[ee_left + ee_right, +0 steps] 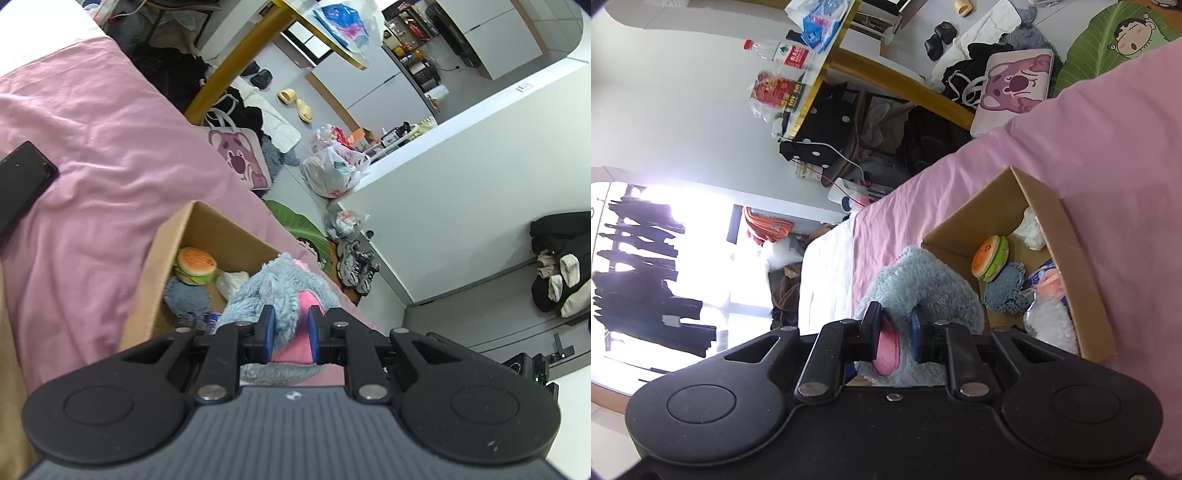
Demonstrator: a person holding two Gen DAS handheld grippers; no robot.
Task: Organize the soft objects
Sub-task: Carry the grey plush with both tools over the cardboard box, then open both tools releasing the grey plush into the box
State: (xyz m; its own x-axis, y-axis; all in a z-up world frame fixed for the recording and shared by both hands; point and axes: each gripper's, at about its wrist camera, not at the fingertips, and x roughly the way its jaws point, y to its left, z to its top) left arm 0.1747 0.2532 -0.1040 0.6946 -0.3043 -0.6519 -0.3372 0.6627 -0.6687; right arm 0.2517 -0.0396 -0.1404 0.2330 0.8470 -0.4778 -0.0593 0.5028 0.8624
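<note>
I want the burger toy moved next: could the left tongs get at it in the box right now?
Probably not yet. The left tongs are shut on the blue plush toy, which hangs between them and the burger toy in the open cardboard box.

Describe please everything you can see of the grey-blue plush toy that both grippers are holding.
The plush toy is fluffy, grey-blue with shaggy fur and pink fabric parts. The left gripper is shut on one pink part, the right gripper on another. The toy is above the edge of the open cardboard box that stands on the pink sheet; whether it touches the box cannot be told. Its face and overall shape are hidden.
</note>
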